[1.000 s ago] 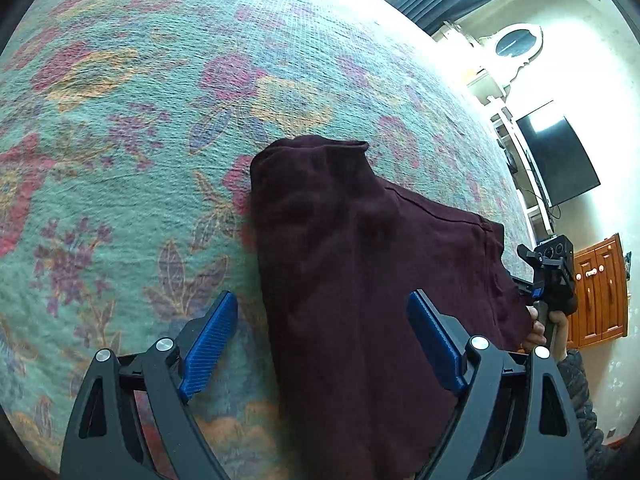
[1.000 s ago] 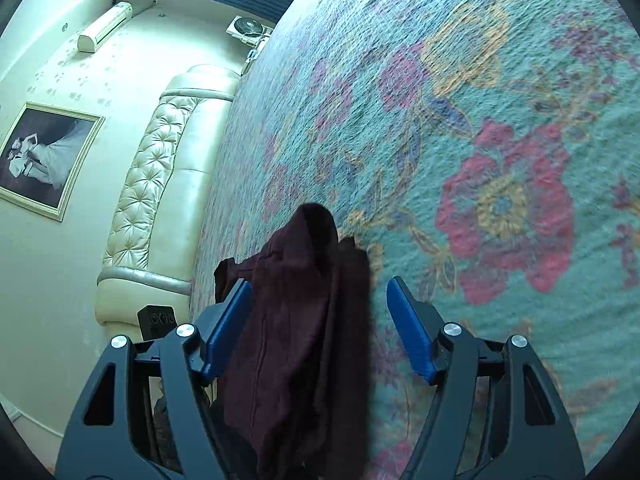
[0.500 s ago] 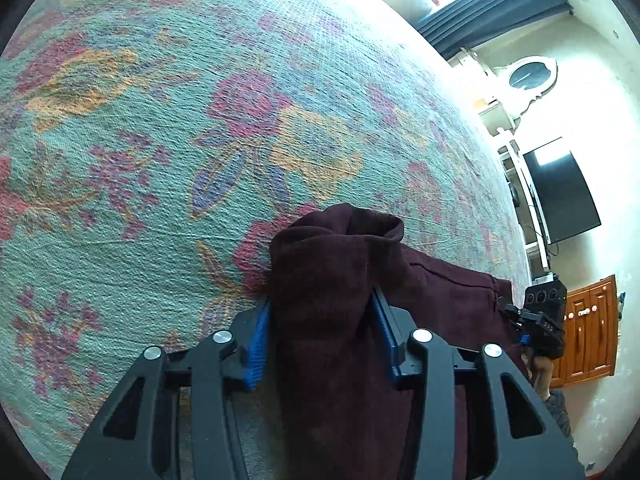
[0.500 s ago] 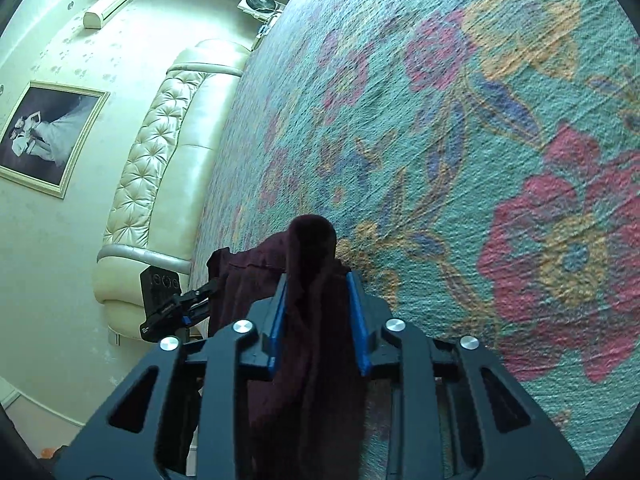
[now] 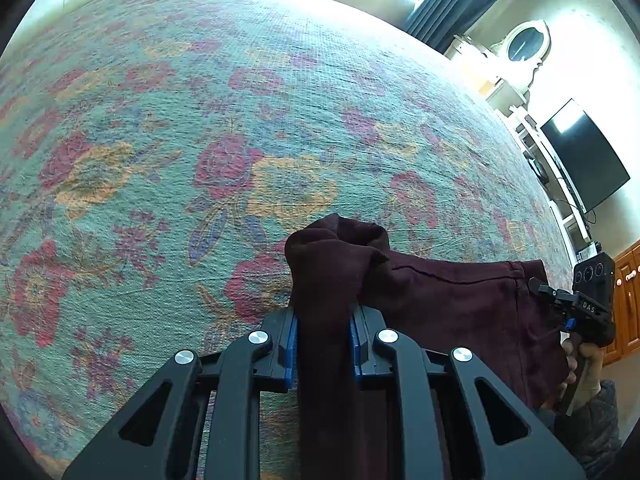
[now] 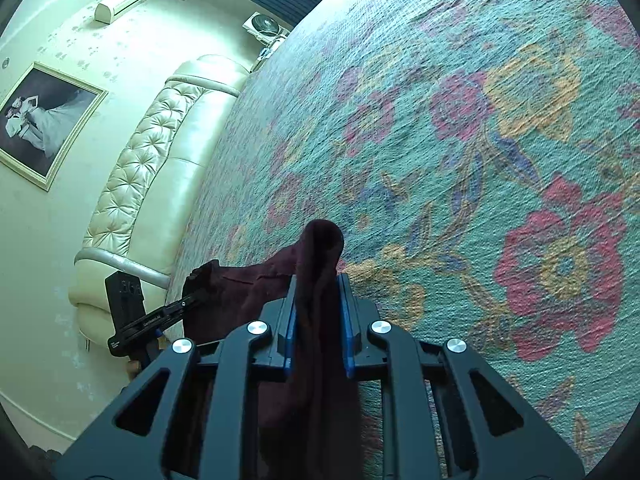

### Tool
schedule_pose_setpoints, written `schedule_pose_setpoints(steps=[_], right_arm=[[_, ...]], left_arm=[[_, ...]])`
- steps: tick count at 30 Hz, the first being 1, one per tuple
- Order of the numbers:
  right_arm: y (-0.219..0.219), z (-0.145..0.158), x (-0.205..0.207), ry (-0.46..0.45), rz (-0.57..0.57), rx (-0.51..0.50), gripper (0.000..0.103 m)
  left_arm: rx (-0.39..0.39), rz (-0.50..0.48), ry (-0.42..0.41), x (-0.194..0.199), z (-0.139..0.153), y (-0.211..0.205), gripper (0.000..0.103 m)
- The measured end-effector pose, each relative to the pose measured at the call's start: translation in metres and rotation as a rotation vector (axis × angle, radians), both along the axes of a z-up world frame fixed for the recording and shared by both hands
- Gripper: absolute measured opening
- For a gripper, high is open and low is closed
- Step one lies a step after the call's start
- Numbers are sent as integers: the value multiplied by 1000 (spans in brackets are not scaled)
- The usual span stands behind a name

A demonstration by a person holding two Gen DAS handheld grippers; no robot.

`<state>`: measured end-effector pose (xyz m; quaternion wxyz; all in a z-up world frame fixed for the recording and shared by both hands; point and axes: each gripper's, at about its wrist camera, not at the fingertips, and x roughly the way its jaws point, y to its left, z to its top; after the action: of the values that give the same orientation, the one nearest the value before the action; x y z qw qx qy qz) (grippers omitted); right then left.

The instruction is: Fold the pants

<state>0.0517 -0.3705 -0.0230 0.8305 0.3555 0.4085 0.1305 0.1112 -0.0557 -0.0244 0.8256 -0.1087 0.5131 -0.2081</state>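
Note:
Dark maroon pants (image 5: 448, 304) hang stretched between my two grippers above a floral bedspread (image 5: 200, 140). My left gripper (image 5: 323, 320) is shut on a bunched corner of the pants, which sticks up past the blue pads. My right gripper (image 6: 318, 292) is shut on the other bunched corner of the pants (image 6: 320, 256). The right gripper also shows in the left wrist view (image 5: 576, 308), held in a hand. The left gripper shows in the right wrist view (image 6: 188, 304) at the pants' far edge.
The teal bedspread with red and orange flowers (image 6: 480, 160) fills both views. A cream tufted headboard (image 6: 144, 168) stands at the bed's end. A television (image 5: 580, 160) and wooden cabinet (image 5: 628, 300) stand beyond the bed's side.
Both grippers have gone from open around the pants' edge to shut on it. The gripped corners have risen off the bedspread.

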Motion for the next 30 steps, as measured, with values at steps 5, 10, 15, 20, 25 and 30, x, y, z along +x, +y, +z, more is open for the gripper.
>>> schedule_pose_setpoints(steps=[5,10,15,20,25,30], right_arm=[[-5,1,5,-7,-13,15,15],[-10,-3,13,2,-24,42,15],[-21,-17,9,66,-12,69,29],[-37,-31,3,99,-16,137,51],[-22,-34,22,100,68,172,53],[-8,-32,33,94,90,125,21]], left_arm=[[-3,17,-16,11,4,-4,20],[0,28,-4,26,2,-8,20],[-4,-14,20,28,-12,-4,20],[-27,-24,48,31,-21,0,21],[-6,-38,53,32,-25,-3,23],[3,-29,45,32,-24,-2,22]])
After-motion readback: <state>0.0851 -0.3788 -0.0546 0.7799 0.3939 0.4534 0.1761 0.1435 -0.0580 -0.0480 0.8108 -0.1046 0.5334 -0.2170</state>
